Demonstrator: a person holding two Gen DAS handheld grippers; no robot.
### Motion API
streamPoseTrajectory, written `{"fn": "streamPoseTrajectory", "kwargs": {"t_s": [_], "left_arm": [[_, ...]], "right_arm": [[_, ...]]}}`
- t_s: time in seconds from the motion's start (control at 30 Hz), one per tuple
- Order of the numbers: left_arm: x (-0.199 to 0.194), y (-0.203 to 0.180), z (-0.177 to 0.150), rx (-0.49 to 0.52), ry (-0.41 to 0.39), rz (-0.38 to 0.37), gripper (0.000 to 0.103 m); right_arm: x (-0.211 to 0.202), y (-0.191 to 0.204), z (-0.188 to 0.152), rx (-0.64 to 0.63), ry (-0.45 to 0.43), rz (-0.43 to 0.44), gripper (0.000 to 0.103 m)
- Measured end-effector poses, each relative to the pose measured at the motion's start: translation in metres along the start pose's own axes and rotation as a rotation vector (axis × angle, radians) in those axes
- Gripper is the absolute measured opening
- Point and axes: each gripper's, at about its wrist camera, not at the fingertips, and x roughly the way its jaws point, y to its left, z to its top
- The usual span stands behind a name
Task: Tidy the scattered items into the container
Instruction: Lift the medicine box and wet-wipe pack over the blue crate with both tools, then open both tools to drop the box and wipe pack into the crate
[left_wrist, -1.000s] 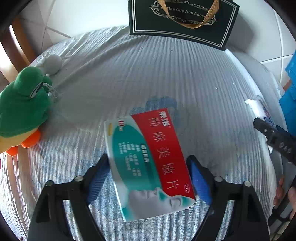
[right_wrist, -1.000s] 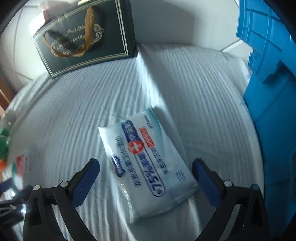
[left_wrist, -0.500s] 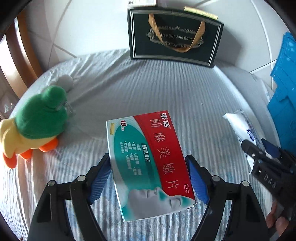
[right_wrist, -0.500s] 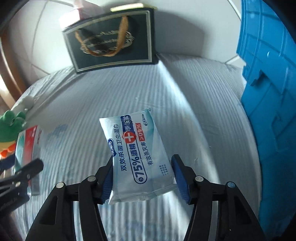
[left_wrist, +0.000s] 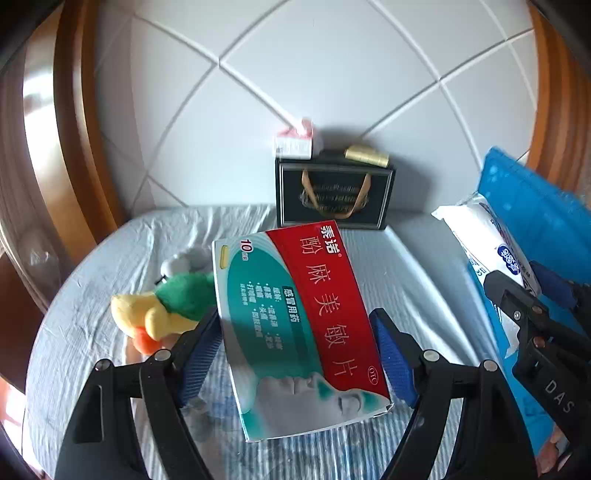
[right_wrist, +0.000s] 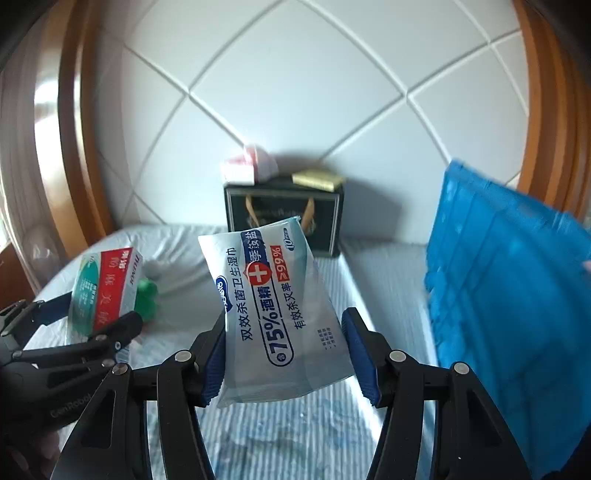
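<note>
Item 1: medicine box, red and teal, lower centre of the left wrist view. Held clear of the bed, clamped across its width by the left gripper.

Item 2: wipes pack, soft pale-blue pouch, centre of the right wrist view. The right gripper fingers have just closed in and now pinch its lower half, and the pack is lifted off the bed.

Item 3: plush duck, green and yellow, left of the box in the left wrist view. Lying on the bed, not yet collected.

Container: dark gift bag, upper centre of both views, upright at the far end of the bed against the white tiled wall; a small pink-and-white box and a gold packet stick out of its top.

Also: blue crate, right edge, near the wipes pack.

Step in hand, as judged: carry phase, both loads raised. Next move calls for bringing each item over the bag's open top and releasing there, one at a time since the mouth looks narrow.
</note>
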Motion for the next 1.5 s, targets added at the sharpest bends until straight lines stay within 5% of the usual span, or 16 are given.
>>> {"fn": "streamPoseTrajectory", "kwargs": {"t_s": [0.2, 0.4, 0.63, 0.77, 1.03, 1.27, 1.5], "left_arm": [[-0.084, -0.011, 0.008, 0.039, -0.096, -0.068, 0.079], [-0.157, -0.060, 0.014, 0.090, -0.202, -0.175, 0.079], [-0.206, -0.165, 0.011, 0.172, -0.251, -0.298, 0.079], [-0.216, -0.251, 0.005, 0.213, -0.247, -0.348, 0.079], [-0.193, -0.398, -0.017, 0.251, -0.059, -0.343, 0.079], [-0.140, -0.448, -0.044, 0.279, 0.221, -0.283, 0.080], [-0.130, -0.455, -0.058, 0.279, 0.267, -0.241, 0.087]], "right_arm": [[-0.098, 0.005, 0.017, 0.009, -0.111, -0.081, 0.057], [-0.190, -0.033, 0.018, 0.034, -0.208, -0.213, 0.057], [-0.286, -0.128, -0.006, 0.070, -0.267, -0.373, 0.058], [-0.311, -0.205, -0.024, 0.084, -0.227, -0.428, 0.058], [-0.281, -0.354, -0.068, 0.120, -0.039, -0.366, 0.058], [-0.264, -0.403, -0.091, 0.174, 0.022, -0.287, 0.058], [-0.247, -0.400, -0.094, 0.153, 0.074, -0.228, 0.058]]}}
